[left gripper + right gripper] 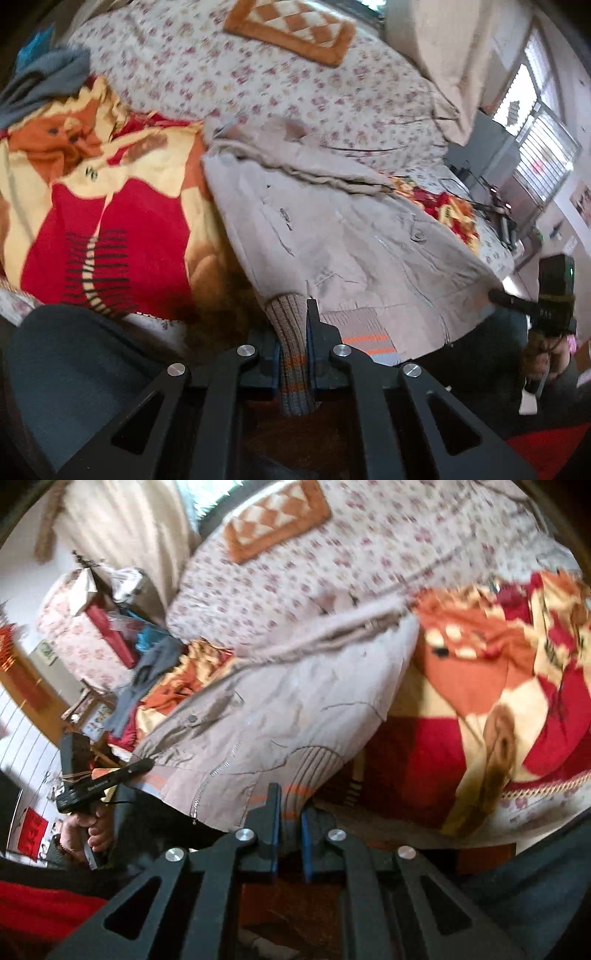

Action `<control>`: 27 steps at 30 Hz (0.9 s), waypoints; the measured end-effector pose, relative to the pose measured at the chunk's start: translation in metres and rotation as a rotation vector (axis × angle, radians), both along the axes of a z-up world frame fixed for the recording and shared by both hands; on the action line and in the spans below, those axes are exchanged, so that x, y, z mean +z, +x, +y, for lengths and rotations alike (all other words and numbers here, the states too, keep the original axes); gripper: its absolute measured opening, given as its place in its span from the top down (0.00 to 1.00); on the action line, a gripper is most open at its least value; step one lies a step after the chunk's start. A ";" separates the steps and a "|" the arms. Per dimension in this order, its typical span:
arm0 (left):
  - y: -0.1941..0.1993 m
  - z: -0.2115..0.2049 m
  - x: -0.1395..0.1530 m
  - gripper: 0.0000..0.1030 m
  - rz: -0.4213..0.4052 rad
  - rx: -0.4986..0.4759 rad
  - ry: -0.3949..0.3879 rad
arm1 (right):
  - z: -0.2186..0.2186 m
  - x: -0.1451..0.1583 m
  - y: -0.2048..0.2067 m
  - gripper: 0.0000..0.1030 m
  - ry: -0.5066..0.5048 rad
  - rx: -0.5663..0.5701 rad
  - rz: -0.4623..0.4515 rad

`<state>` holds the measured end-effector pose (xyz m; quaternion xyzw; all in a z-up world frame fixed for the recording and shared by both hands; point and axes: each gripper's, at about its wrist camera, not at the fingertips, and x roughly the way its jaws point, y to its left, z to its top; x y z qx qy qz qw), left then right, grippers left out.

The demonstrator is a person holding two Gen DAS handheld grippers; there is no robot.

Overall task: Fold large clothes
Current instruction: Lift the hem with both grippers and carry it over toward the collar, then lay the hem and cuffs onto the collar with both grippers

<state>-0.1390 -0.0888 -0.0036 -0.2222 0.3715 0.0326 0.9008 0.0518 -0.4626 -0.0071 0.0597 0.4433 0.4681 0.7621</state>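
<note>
A large beige jacket (347, 236) with a zip and a ribbed, orange-striped hem lies spread on the bed; it also shows in the right wrist view (280, 709). My left gripper (293, 332) is shut on one ribbed hem corner (291, 332) at the bed's near edge. My right gripper (290, 805) is shut on the other ribbed hem corner (295, 771). Each gripper shows in the other's view, the right one (495, 295) and the left one (147, 764), at the jacket's far hem corner. The jacket's fur-trimmed collar (295, 162) lies towards the middle of the bed.
The bed has a floral sheet (295, 74) and a red, orange and cream blanket (103, 206) beside the jacket. An orange checked cushion (291, 29) lies far back. Grey clothes (44, 81) are heaped at one end. A window (535, 140) and clutter (103, 627) flank the bed.
</note>
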 end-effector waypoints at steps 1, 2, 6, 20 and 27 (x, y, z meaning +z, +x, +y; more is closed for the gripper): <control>-0.004 -0.003 0.006 0.97 -0.010 -0.013 0.004 | -0.003 0.008 -0.003 0.92 0.010 0.008 -0.013; -0.010 -0.005 0.012 0.97 -0.020 -0.031 -0.001 | -0.005 0.015 -0.006 0.92 0.019 0.013 -0.021; -0.027 -0.015 0.029 0.97 -0.048 -0.079 -0.002 | -0.016 0.040 -0.020 0.92 0.049 0.043 -0.048; 0.036 0.002 0.087 0.97 -0.150 -0.021 0.139 | -0.012 0.088 0.022 0.92 0.106 -0.011 -0.173; 0.112 0.025 0.063 0.97 -0.117 0.028 0.264 | 0.034 0.072 0.094 0.92 0.057 -0.078 -0.180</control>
